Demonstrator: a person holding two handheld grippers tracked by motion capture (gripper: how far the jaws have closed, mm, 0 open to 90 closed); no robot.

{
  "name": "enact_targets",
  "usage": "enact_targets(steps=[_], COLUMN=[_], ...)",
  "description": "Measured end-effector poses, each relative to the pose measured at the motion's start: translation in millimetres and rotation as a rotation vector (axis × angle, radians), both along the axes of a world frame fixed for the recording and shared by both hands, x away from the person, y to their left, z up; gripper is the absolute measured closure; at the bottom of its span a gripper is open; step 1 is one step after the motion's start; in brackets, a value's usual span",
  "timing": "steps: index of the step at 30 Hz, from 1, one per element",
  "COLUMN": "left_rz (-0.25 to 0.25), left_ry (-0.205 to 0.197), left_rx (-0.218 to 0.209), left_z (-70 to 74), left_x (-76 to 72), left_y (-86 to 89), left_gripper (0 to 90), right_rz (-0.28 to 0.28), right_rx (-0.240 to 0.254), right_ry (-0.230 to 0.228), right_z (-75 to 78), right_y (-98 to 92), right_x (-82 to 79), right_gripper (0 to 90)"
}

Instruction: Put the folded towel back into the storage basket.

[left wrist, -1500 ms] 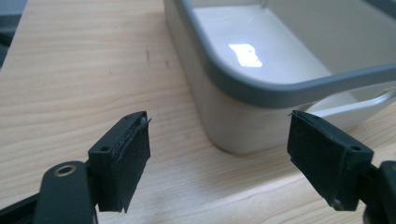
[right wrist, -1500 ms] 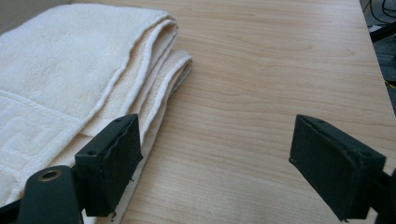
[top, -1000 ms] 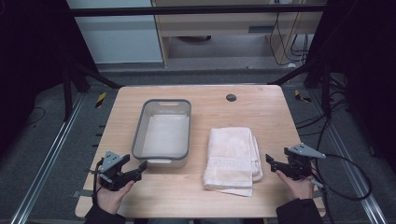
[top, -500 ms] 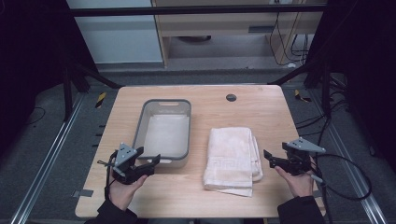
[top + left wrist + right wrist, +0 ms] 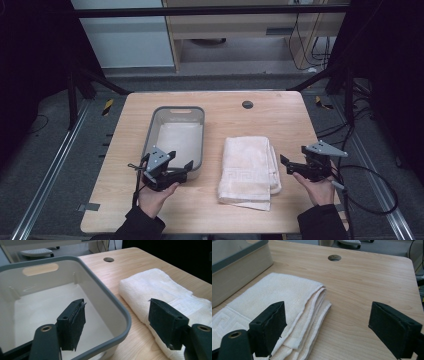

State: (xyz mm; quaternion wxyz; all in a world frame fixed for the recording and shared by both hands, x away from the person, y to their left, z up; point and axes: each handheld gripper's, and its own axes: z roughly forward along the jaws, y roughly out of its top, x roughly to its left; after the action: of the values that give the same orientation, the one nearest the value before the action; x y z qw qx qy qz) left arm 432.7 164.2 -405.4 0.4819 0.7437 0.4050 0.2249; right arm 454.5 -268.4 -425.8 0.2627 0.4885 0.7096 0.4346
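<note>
High view: the left gripper (image 5: 186, 166) hangs at the near right corner of the grey bin (image 5: 176, 134), its jaws spread wide and holding nothing, one over the bin's inside and one out past the rim toward the folded towel (image 5: 248, 167). The right gripper (image 5: 285, 163) sits just beside the towel's right edge, jaws likewise wide apart and empty, the towel's layered edge lying under its left jaw on the wooden table (image 5: 285, 117).

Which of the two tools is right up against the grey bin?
The left tool: it sits open at the bin's near right corner. The right tool, also open, sits beyond the folded towel's far side.
</note>
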Motion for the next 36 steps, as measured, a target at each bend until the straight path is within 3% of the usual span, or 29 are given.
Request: enact_targets(steps=[11,18,28,36], left_rz=[-0.063,-0.099,-0.144,-0.138], left_ry=[0.013,0.027,0.063,0.083], left_rx=[0.001,0.031,0.05,0.082], left_z=[-8.6,-17.0,-29.9,-46.2], left_x=[2.7,2.3,1.3,6.0], left_y=[-39.4,-56.7,-80.5,-96.4], left_gripper=[31.9,33.6,35.7,35.3], right_rz=[0.024,0.037,0.041,0.033], right_rx=[0.015,0.019,0.015,0.025], right_ry=[0.003,0.013,0.047,0.079], right_z=[6.2,7.4,-2.4,-11.1], right_y=[8.7,13.4,23.3,26.8], right_x=[16.7,27.2,43.8,56.8], right_gripper=[17.2,18.4,19.1,19.1])
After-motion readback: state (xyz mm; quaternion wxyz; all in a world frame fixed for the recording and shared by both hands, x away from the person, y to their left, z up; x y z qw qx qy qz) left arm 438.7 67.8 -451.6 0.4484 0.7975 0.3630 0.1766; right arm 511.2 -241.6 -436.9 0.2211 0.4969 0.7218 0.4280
